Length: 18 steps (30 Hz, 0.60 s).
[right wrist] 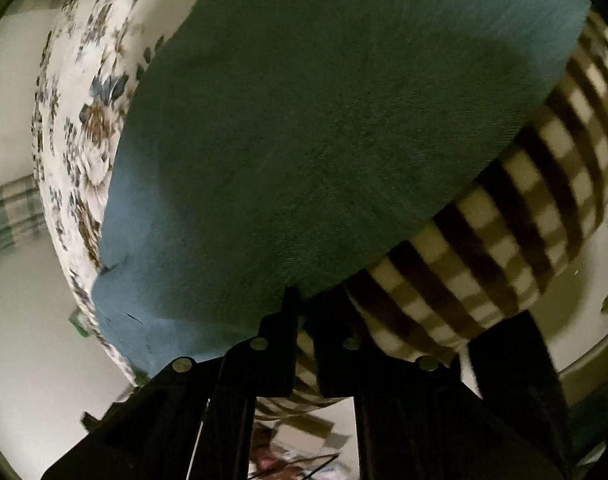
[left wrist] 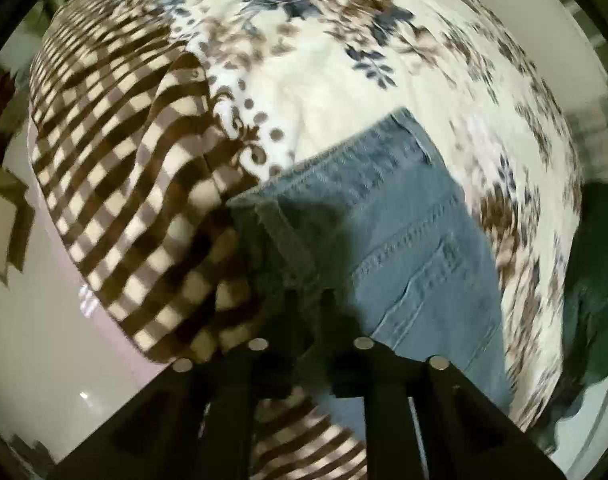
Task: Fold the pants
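Left wrist view: A pair of blue denim pants is found laid on a bed covered with a cream floral-print bedspread. A brown-and-cream checked fleece blanket lies beside the pants, touching their near edge. A stitched back pocket faces up, so the waist end is judged to be nearest this view. The left gripper is pointed steeply down at the pants' edge where it meets the blanket. Its jaws stand narrow, and denim appears pinched between them, though shadow obscures the contact. The grip is judged to be placed at an edge so that the fabric can be lifted over.

Right wrist view: The pants fill most of the frame as a smooth, flat panel, with the checked blanket beside them and the bedspread beyond. The right gripper is set at the pants' near edge. Its jaws stand narrow; the edge seems held, but this cannot be confirmed. Two matching edge grips suggest a fold is about to be begun.
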Each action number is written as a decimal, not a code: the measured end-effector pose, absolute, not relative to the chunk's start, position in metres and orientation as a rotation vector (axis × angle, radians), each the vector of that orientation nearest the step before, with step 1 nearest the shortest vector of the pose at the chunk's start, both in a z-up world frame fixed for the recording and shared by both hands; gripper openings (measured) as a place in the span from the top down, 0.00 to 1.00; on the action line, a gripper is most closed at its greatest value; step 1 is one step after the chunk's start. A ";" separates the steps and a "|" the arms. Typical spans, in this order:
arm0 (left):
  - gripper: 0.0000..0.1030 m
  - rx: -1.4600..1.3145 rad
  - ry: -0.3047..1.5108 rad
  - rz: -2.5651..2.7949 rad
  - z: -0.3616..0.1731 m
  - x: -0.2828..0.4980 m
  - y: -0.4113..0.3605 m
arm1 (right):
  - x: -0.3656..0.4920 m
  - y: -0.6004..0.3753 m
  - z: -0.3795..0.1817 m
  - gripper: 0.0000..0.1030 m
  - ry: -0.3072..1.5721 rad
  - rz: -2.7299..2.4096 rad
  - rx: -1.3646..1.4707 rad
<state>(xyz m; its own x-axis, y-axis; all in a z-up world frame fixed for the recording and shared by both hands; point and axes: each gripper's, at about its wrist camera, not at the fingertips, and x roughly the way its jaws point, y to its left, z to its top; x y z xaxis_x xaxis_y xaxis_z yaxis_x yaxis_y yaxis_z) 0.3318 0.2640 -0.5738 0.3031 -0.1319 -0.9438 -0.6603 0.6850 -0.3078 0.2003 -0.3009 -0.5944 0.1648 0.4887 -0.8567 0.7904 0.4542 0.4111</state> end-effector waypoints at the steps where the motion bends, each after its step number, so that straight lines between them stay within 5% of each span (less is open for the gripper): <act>1: 0.87 -0.803 1.224 0.409 -0.576 0.334 0.267 | 0.201 -0.301 -0.595 0.76 1.481 -0.301 1.193; 9: 0.86 -0.810 1.277 0.473 -0.611 0.353 0.274 | 0.209 -0.295 -0.606 0.71 1.493 -0.322 1.221; 16: 0.86 -0.948 1.164 0.490 -0.586 0.331 0.292 | 0.212 -0.289 -0.605 0.71 1.497 -0.325 1.244; 18: 0.70 -0.973 1.134 0.492 -0.589 0.327 0.297 | 0.214 -0.287 -0.604 0.71 1.506 -0.317 1.217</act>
